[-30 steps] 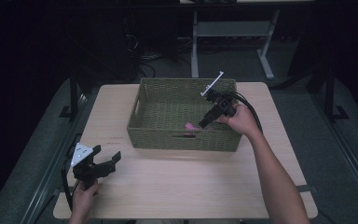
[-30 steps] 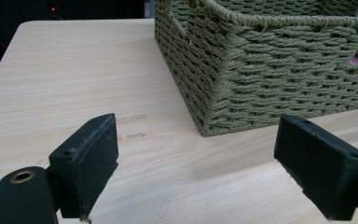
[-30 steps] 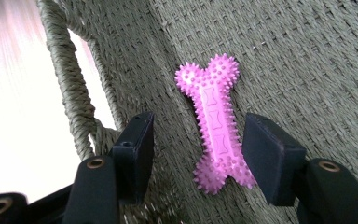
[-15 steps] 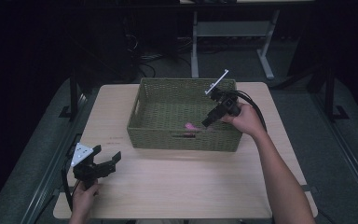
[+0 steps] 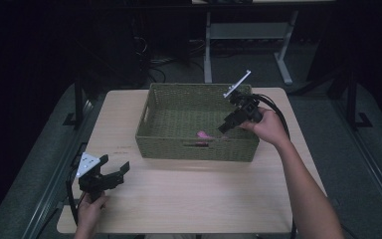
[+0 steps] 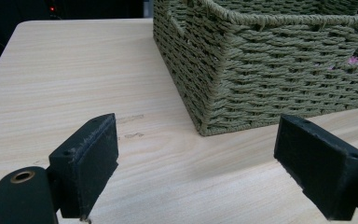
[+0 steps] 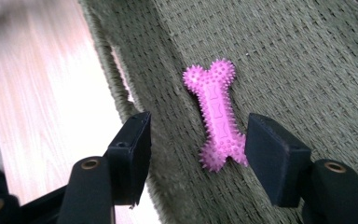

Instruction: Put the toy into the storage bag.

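In the basket (image 7: pixel 317 60), right gripper (image 7: pixel 198 140) apparently half-open above bone toy (image 7: pixel 216 114)

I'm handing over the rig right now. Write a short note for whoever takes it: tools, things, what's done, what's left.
Right tool: above the basket, jaws just opening, nothing gripped.
Left tool: open, empty, over the table near its front left corner.
Pink bone toy: lying flat on the basket floor by the front wall.
Done: the toy looks placed.
Left: probably draw the right tool clear of the basket.
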Motion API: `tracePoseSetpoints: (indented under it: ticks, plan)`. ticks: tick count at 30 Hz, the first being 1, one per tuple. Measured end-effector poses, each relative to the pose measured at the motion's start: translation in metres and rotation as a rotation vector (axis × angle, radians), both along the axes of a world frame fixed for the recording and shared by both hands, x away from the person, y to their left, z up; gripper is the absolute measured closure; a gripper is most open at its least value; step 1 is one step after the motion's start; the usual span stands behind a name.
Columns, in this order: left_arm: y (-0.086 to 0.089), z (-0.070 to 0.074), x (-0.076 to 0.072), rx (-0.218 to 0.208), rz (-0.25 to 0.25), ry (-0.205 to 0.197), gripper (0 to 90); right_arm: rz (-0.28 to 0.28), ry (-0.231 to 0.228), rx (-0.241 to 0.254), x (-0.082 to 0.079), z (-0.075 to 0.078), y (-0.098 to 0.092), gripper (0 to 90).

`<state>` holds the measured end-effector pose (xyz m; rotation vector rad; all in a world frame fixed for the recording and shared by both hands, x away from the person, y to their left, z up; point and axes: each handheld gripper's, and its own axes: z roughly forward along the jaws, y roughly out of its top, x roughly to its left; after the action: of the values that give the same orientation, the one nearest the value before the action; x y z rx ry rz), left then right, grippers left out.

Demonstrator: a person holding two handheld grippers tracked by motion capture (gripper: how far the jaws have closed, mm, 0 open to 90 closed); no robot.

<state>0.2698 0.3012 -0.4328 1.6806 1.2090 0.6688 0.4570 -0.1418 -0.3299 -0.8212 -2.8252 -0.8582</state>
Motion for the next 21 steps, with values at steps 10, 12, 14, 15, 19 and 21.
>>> tracePoseSetpoints:
  ticks: [10, 12, 14, 15, 19, 21]
  plan:
    - [-0.001, -0.001, 0.000, 0.001, -0.001, 0.004, 13.0, 0.005, -0.016, 0.002, -0.013, 0.006, -0.004, 38.5]
    - [-0.001, -0.001, 0.000, 0.001, -0.001, 0.005, 12.9, 0.000, -0.024, 0.010, -0.016, 0.008, -0.006, 37.4]
    - [-0.002, -0.001, 0.000, 0.002, -0.002, 0.005, 13.0, 0.001, -0.029, 0.001, -0.019, 0.009, -0.006, 37.4]
    - [-0.002, 0.000, 0.000, 0.003, -0.003, 0.003, 13.0, 0.000, -0.033, 0.001, -0.020, 0.011, -0.006, 37.4]
    - [-0.002, 0.000, 0.000, 0.002, -0.004, 0.003, 13.0, 0.007, -0.051, 0.017, -0.027, 0.018, -0.006, 36.4]
    - [-0.002, 0.000, 0.000, 0.005, -0.006, 0.004, 13.0, 0.011, -0.058, 0.018, -0.030, 0.020, -0.006, 36.3]
